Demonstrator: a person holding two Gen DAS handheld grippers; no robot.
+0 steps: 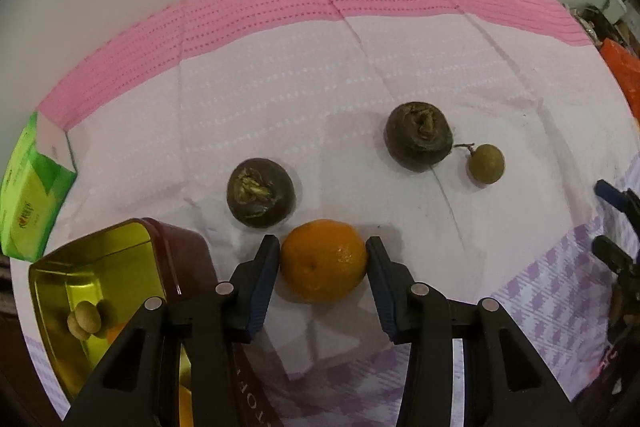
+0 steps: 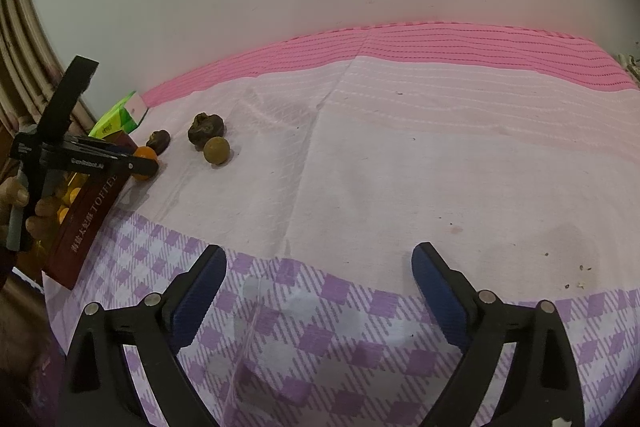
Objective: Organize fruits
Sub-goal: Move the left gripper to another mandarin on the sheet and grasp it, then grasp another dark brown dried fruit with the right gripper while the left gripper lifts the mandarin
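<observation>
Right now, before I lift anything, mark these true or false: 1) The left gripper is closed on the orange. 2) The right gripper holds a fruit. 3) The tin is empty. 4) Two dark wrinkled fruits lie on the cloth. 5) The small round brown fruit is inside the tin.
1) True: the left gripper has its pads against the orange.
2) False: the right gripper is open, with only cloth between its fingers.
3) False: the tin already holds fruit.
4) True: the nearer dark fruit and the farther dark fruit.
5) False: the small brown fruit lies on the cloth beside the farther dark fruit.
</observation>
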